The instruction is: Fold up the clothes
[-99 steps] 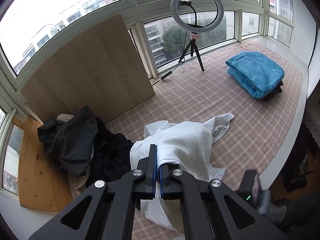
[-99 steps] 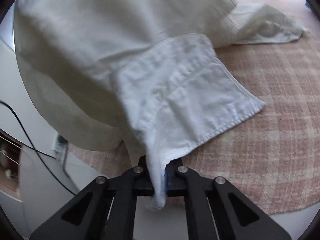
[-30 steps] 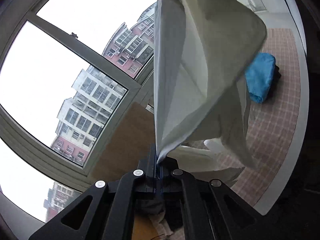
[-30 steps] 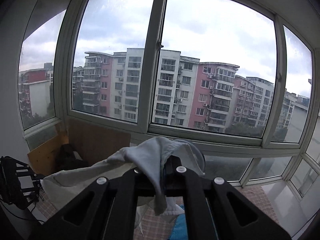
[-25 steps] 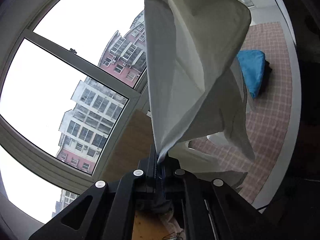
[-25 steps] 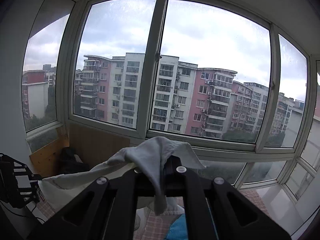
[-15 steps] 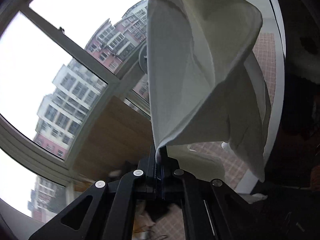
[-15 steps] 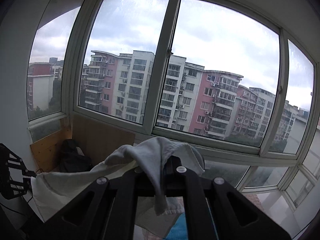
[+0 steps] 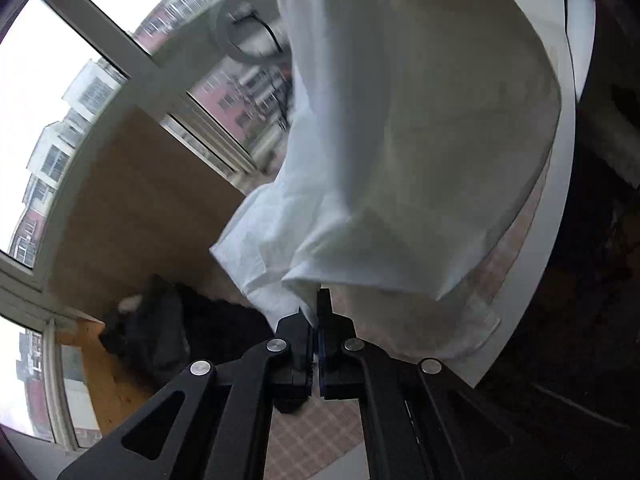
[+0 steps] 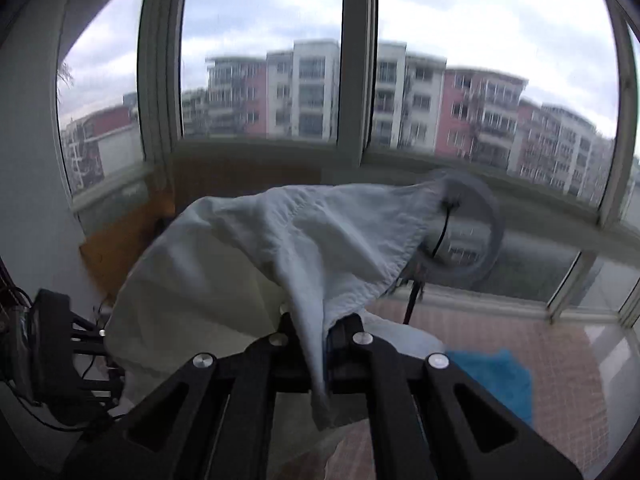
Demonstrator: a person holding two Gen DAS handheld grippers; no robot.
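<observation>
A white garment hangs in the air above the pink checked mat. My left gripper is shut on one edge of it, and the cloth billows up and to the right. In the right wrist view the same white garment drapes over my right gripper, which is shut on a fold of it. A strip of the cloth hangs down between the right fingers. My left gripper also shows as a black frame at the left edge of the right wrist view.
A pile of dark clothes lies at the left by a leaning wooden board. A folded blue garment rests on the mat. A ring light on a tripod stands before the windows.
Both grippers have come down and tilted lower with the white garment. The left view now looks at the board and dark pile. The cloth has spread wider across both views.
</observation>
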